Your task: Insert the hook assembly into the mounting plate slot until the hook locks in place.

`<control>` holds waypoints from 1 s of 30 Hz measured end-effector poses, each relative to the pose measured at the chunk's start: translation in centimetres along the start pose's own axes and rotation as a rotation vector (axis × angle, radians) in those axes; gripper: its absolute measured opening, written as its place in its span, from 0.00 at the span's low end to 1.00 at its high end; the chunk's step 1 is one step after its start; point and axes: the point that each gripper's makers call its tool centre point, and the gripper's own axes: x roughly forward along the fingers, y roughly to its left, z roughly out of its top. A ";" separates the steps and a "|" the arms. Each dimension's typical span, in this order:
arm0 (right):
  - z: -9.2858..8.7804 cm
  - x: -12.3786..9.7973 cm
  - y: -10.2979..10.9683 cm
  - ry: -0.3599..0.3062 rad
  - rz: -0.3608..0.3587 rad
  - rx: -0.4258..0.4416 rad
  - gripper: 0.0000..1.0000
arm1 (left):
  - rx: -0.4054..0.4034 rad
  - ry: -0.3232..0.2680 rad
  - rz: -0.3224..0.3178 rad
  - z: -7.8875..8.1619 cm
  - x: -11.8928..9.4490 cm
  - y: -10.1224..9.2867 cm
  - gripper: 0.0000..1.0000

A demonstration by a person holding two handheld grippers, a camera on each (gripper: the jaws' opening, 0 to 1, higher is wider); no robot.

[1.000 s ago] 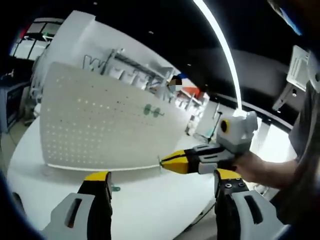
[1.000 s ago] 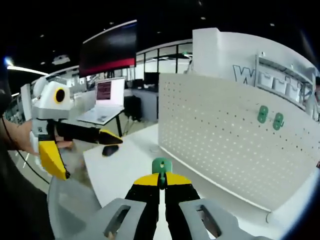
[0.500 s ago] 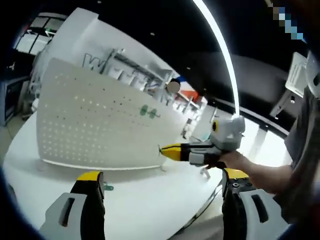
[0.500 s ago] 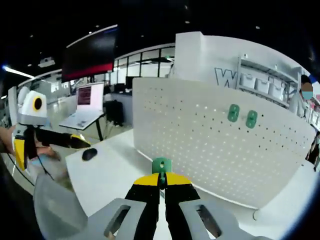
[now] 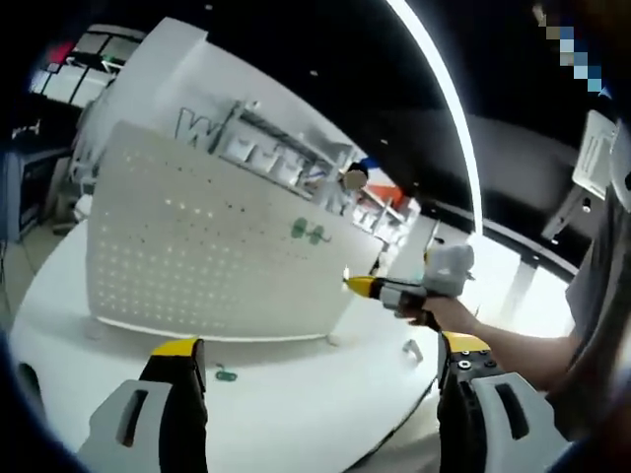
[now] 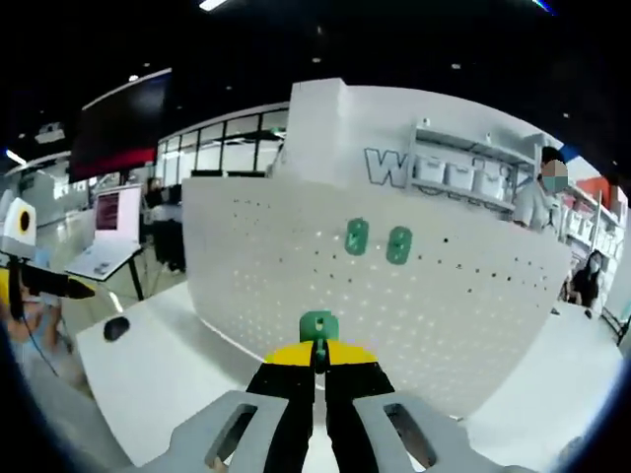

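Note:
A white perforated mounting plate (image 5: 207,261) (image 6: 394,296) stands upright on the white table, with two green hooks (image 5: 310,233) (image 6: 378,239) hung near its top. My right gripper (image 6: 317,347) is shut on a third green hook (image 6: 317,326), held in front of the plate's lower middle, apart from it. In the left gripper view the right gripper (image 5: 353,284) reaches in from the right toward the plate's right edge. My left gripper (image 5: 320,360) is open with nothing between its fingers. One more green hook (image 5: 226,374) lies on the table in front of the plate.
The round white table (image 5: 296,414) ends close in front. A computer mouse (image 6: 115,327) lies at the left of the table, and a laptop (image 6: 106,232) sits on a desk behind. The left gripper (image 6: 30,266) shows at the far left. A person (image 6: 540,202) stands behind the plate.
The right gripper has carried its green hook forward toward the plate, which now looms larger and faces it. The left gripper has stayed open and drawn back slightly.

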 end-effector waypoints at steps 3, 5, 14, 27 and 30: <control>0.6 0.3 -1.5 -0.019 -0.036 0.000 0.00 | 0.002 0.005 0.005 -0.1 -0.1 0.1 0.98; 0.9 0.5 -2.4 -0.026 -0.055 0.004 0.00 | 0.006 0.003 0.010 -0.1 -0.1 0.3 0.98; 2.4 1.7 -4.8 -0.057 -0.102 -0.004 0.00 | 0.005 0.030 0.016 -0.7 0.3 0.7 0.98; 4.3 4.5 -8.3 -0.108 -0.155 0.004 0.00 | 0.033 0.041 0.039 -0.4 0.1 1.9 0.97; 4.6 4.9 -9.0 -0.118 -0.168 0.011 0.00 | 0.036 0.041 0.042 -0.4 0.1 1.9 0.97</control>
